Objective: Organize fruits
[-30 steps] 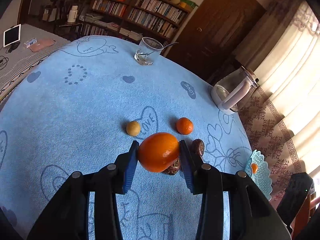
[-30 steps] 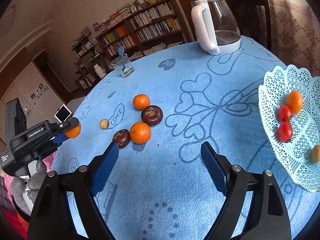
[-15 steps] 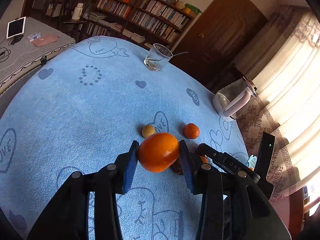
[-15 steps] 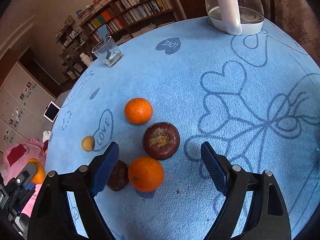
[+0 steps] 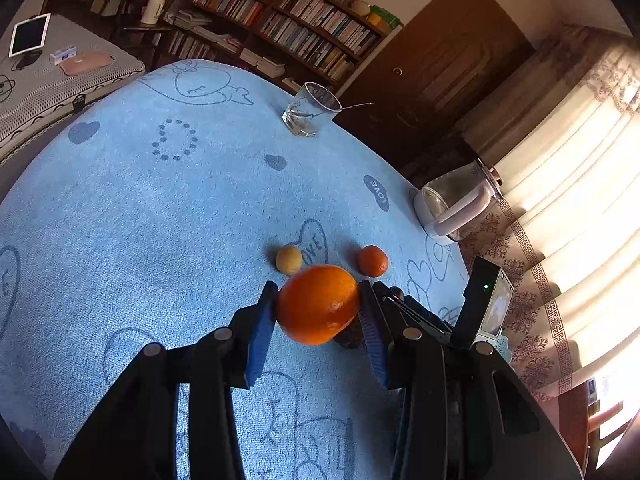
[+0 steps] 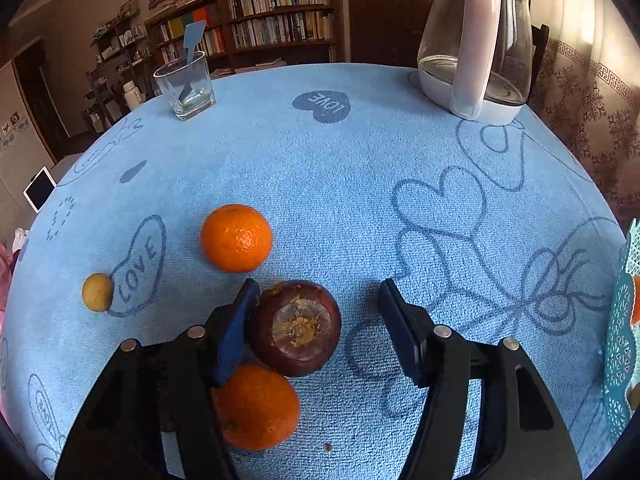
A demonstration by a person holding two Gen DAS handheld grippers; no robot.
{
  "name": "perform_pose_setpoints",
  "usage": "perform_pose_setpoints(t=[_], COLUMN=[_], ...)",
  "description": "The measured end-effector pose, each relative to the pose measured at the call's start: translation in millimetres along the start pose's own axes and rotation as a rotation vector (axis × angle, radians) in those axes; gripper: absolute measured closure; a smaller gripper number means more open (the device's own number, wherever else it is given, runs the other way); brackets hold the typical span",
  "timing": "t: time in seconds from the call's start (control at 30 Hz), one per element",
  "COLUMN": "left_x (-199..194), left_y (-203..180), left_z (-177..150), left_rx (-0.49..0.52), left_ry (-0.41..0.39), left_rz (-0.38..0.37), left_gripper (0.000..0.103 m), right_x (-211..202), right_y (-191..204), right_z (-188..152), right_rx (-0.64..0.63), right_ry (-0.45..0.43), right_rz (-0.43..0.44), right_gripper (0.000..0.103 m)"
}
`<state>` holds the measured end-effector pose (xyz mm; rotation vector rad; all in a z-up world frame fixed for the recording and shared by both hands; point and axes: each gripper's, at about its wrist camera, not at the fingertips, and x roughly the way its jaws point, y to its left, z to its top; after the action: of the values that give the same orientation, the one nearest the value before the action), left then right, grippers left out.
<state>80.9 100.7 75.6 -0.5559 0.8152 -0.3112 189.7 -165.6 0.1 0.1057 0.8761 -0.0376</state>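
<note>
Risks, fingers outward:

R gripper [image 6: 314, 312]: jaws closing, not yet clamped. Mangosteen [image 6: 296, 326] between pads; L pad [image 6: 234, 330] at or near the skin, R pad [image 6: 400, 328] apart, gap visible. Off-centre approach. Likely fault: one-sided push, fruit rolls toward the open pad before contact. Fix, as judged: centre first, then close.

Round, hard-looking shell, pads high on curve. Possible squirt-out upward or forward on squeeze.

Orange [image 6: 256, 406] touching or just beside mangosteen, under L pad. Risk: pad tip clips it, rolls it off across cloth [image 6: 360, 184]. Second dark fruit hidden behind L finger; contact cannot tell.

Further out: mandarin [image 6: 237, 238] just beyond L pad, small yellow fruit [image 6: 97, 292] well apart. Low risk. Basket [image 6: 622, 320] at far R edge, only rim seen; carry path crosses open cloth.

L gripper [image 5: 318, 306]: clenched on big orange [image 5: 318, 304], held off cloth above the cluster. Pads at widest girth, grip looks sound. Risk: R gripper body [image 5: 424, 320] just beside L's R finger; collision could knock the orange loose onto fruit below. Keep apart while R lifts.

Kettle [image 6: 476, 40], glass [image 6: 186, 84]: far side, clear of work zone.
</note>
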Motion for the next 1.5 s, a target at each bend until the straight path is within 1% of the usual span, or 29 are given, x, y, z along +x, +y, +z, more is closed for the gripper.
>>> perform_pose_setpoints(t=[0.03, 0.1, 0.17, 0.3, 0.4, 0.5, 0.6, 0.83, 0.87, 0.93, 0.97, 1.0, 1.13, 1.2, 1.27, 1.37, 1.5], left_x=[0, -1, -2, -3, -4, -8, -10, -6, -5, -2, 1, 2, 7, 9, 10, 12, 14], left_y=[0, 0, -1, -2, -3, -7, -11, -11, -11, -12, -12, -12, -16, -18, -21, -27, -35], left_z=[0, 0, -1, -1, -1, -2, -3, -6, -7, -10, -12, -14, -22, -26, -30, -35, -42], left_rx=[-0.001, -0.002, -0.002, -0.003, -0.007, 0.008, 0.024, 0.017, 0.016, 0.009, 0.000, -0.011, -0.007, -0.001, 0.009, 0.028, 0.046], left_ry=[0.002, 0.006, 0.008, 0.011, 0.018, 0.015, 0.013, 0.035, 0.044, 0.070, 0.083, 0.093, 0.121, 0.129, 0.142, 0.168, 0.200], left_rz=[-0.002, -0.012, -0.026, -0.045, -0.078, -0.107, -0.116, -0.118, -0.121, -0.140, -0.155, -0.169, -0.176, -0.184, -0.198, -0.234, -0.272], left_gripper=[0.062, 0.062, 0.062, 0.062, 0.062, 0.062, 0.062, 0.061, 0.060, 0.050, 0.041, 0.037, 0.034, 0.030, 0.029, 0.023, 0.021], right_x=[0, -1, -4, -9, -15, -25, -35, -57, -61, -68, -72, -75, -90, -98, -107, -119, -134], right_y=[0, 2, 4, 0, -7, -13, -17, -25, -28, -35, -39, -43, -59, -67, -75, -88, -107], right_z=[0, 0, -1, -4, -5, -8, -9, -15, -16, -20, -21, -23, -27, -29, -30, -32, -35], right_rx=[-0.002, -0.012, -0.023, -0.010, 0.027, 0.051, 0.071, 0.073, 0.078, 0.091, 0.098, 0.105, 0.129, 0.144, 0.161, 0.179, 0.205], right_ry=[0.001, 0.004, 0.001, -0.003, 0.000, -0.017, -0.033, -0.078, -0.083, -0.092, -0.098, -0.103, -0.127, -0.143, -0.160, -0.187, -0.225], right_rz=[0.007, 0.022, 0.026, 0.033, 0.055, 0.067, 0.083, 0.099, 0.103, 0.111, 0.115, 0.119, 0.129, 0.131, 0.135, 0.135, 0.122], right_gripper=[0.049, 0.059, 0.063, 0.063, 0.063, 0.063, 0.063, 0.063, 0.063, 0.063, 0.063, 0.063, 0.063, 0.062, 0.062, 0.063, 0.062])
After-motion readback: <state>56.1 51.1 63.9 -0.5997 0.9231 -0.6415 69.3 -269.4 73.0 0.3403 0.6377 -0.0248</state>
